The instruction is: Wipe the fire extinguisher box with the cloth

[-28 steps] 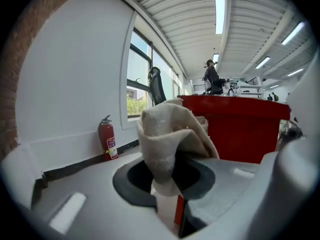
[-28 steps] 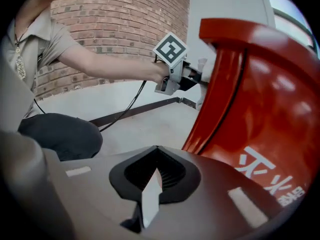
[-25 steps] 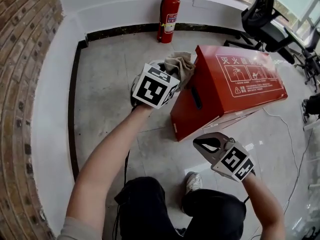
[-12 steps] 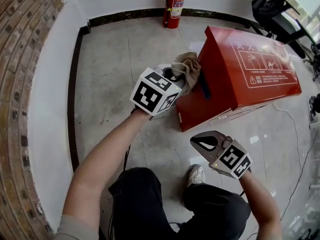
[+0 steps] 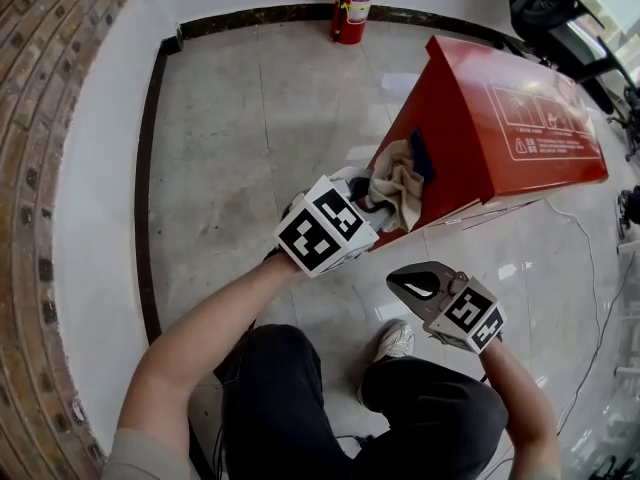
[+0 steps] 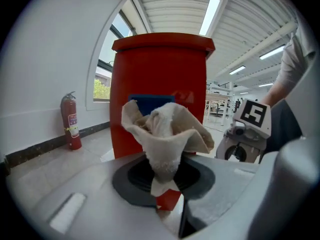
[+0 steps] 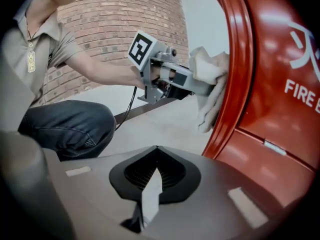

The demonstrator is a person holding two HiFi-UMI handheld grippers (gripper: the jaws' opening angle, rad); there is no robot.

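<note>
Pinches cloth [image 5: 400, 183] in left claw [image 5: 378, 193], pressed low against side of box [image 5: 480, 118] on floor [image 5: 260, 118]; holds right claw [image 5: 412, 286] closed, empty, near box; probably soft, limp, light, so best gripped at bunched middle; box probably stiff, slick.

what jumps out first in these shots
A big red box sits on the grey floor at the upper right of the head view. The left claw, shut on a beige cloth, presses it against the box's near end. A red fire extinguisher stands behind at the top edge, and the right claw hangs shut and empty below the box.
</note>
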